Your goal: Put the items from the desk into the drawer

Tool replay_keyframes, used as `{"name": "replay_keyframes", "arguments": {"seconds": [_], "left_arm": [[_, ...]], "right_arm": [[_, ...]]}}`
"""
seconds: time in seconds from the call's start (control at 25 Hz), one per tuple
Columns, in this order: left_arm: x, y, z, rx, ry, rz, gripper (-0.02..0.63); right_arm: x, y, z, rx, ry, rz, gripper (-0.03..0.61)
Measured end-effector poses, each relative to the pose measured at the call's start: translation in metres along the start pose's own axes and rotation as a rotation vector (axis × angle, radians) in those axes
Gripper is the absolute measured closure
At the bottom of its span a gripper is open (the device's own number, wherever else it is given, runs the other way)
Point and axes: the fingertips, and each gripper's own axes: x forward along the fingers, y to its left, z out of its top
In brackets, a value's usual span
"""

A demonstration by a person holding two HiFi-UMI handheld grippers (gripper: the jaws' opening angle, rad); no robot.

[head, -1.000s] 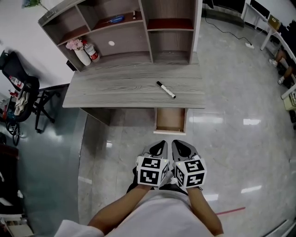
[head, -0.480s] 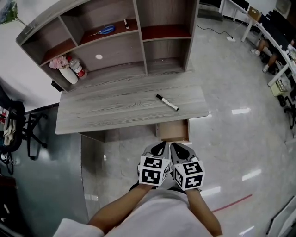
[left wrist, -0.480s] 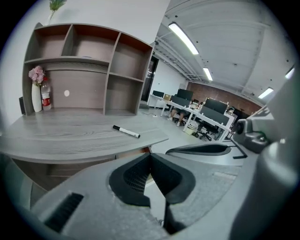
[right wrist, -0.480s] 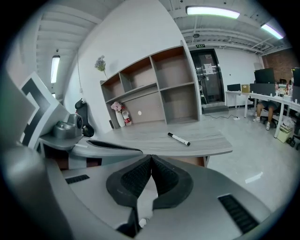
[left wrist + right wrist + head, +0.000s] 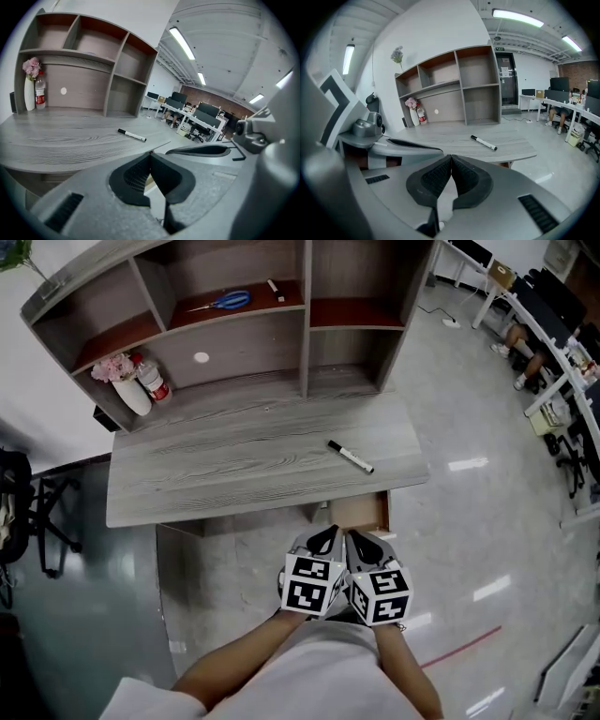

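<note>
A black-and-white marker [image 5: 351,457] [image 5: 131,135] [image 5: 483,143] lies on the grey wooden desk [image 5: 234,460] near its right front corner. Under that corner a wooden drawer [image 5: 361,515] stands pulled out, its inside mostly hidden by the grippers. My left gripper [image 5: 326,538] [image 5: 151,154] and right gripper [image 5: 358,540] [image 5: 451,156] are held side by side close to my body, in front of the desk and below its edge. Both are shut with nothing between the jaws.
A shelf unit [image 5: 234,315] stands at the back of the desk with blue scissors [image 5: 225,301] on a shelf. A vase of pink flowers [image 5: 120,382] and a bottle [image 5: 153,382] stand at the back left. An office chair [image 5: 28,512] is at the left; shiny floor surrounds the desk.
The view has moved closer to the desk, which now sits lower in the picture. The grippers keep their place side by side and stay shut. The marker has not moved on the desk.
</note>
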Motion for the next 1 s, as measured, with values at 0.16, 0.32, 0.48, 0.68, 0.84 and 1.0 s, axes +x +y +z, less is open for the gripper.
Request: {"name": "replay_keyframes", "arguments": {"seconds": [0.16,0.32,0.48,0.68,0.84,1.0], "left_arm": [[0.004,0.008,0.004,-0.011,0.002,-0.011,0.611],[0.012,0.016,0.01,-0.02,-0.011,0.001,0.611],[0.026,0.027,0.018,-0.033,-0.016,0.045,0.611],[0.054,0.038,0.031,-0.084,-0.017,0.116,0.611],[0.081,0.049,0.046,-0.098,-0.025,0.18,0.611],[0.104,0.054,0.053,-0.107,0.004,0.218,0.611]], "right_arm": [[0.006,0.001,0.002,-0.023,0.009,-0.011,0.577],[0.018,-0.013,0.012,-0.03,0.002,-0.011,0.577],[0.035,-0.026,0.022,-0.031,-0.002,0.024,0.577],[0.065,-0.048,0.034,-0.077,0.029,0.114,0.577],[0.088,-0.073,0.047,-0.17,0.055,0.163,0.577],[0.111,-0.097,0.05,-0.225,0.076,0.203,0.577]]}}
